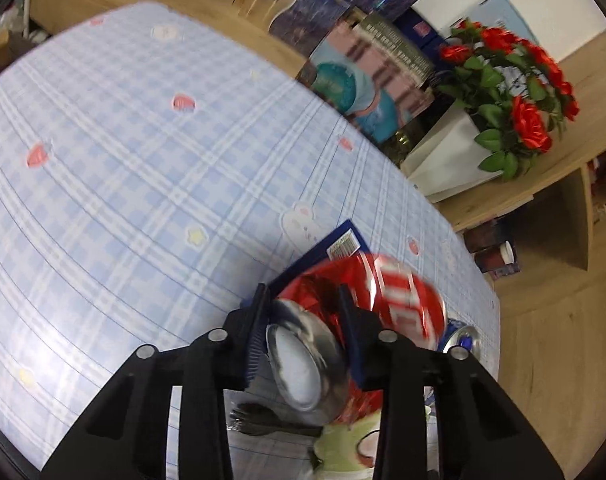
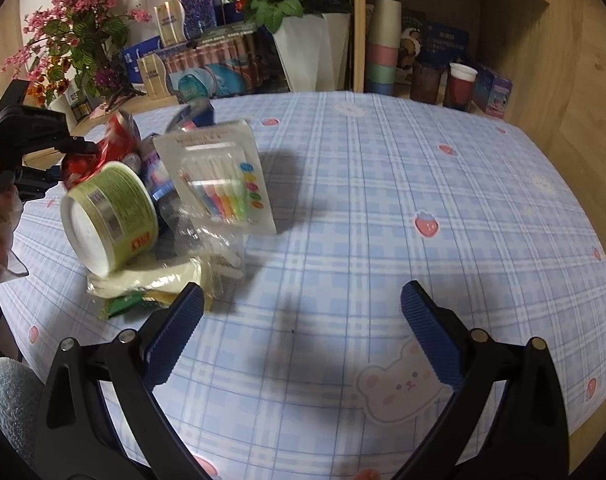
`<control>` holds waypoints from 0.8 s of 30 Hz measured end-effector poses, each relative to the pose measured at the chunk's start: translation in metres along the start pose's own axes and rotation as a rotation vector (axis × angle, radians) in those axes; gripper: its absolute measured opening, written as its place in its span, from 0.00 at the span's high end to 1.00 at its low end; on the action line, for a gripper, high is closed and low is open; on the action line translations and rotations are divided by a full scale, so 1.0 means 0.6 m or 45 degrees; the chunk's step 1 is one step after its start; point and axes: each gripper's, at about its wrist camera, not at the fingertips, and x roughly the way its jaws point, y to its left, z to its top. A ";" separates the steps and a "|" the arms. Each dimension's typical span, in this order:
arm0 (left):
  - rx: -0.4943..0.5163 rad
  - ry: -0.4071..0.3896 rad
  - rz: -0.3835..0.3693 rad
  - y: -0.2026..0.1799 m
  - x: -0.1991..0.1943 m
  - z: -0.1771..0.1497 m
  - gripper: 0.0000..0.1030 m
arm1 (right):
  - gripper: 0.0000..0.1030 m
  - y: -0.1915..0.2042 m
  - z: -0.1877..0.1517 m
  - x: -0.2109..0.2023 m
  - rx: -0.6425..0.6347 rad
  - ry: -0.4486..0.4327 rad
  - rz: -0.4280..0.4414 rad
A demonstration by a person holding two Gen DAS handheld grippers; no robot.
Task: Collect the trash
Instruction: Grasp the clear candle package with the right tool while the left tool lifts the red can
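The left hand-held gripper (image 1: 303, 332) is clamped on the crushed red can (image 1: 367, 304), at the left end of the trash pile. Right of the can lie the green tub (image 2: 111, 216), tipped on its side with nothing visible inside, then the marker pack (image 2: 223, 176). Farthest right, the right hand-held gripper (image 2: 303, 336) hangs wide and empty over the surface (image 2: 423, 168). No bin shows; most collecting remains, I judge.

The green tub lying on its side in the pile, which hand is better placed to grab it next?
Right, probably. The right gripper is open and empty, with the green tub ahead of it to the left. The left gripper is already shut on the crushed red can.
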 end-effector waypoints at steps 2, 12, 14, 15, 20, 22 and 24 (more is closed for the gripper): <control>0.004 -0.006 -0.022 0.004 -0.009 0.002 0.74 | 0.06 0.006 0.009 0.002 -0.013 -0.009 0.033; 0.059 -0.062 -0.067 0.022 -0.058 -0.003 0.76 | 0.06 0.067 0.065 0.031 -0.125 -0.107 0.051; 0.077 -0.081 -0.068 0.025 -0.072 -0.006 0.77 | 0.06 0.077 0.077 0.044 -0.129 -0.111 0.058; 0.083 -0.090 -0.068 0.026 -0.077 -0.006 0.77 | 0.06 0.081 0.082 0.050 -0.127 -0.113 0.059; 0.118 -0.125 -0.072 0.033 -0.105 -0.012 0.77 | 0.18 0.084 0.099 0.081 -0.077 -0.092 0.077; 0.127 -0.128 -0.078 0.034 -0.111 -0.014 0.77 | 0.24 0.083 0.101 0.090 -0.052 -0.073 0.093; 0.140 -0.134 -0.082 0.032 -0.117 -0.017 0.77 | 0.31 0.077 0.101 0.093 -0.017 -0.062 0.121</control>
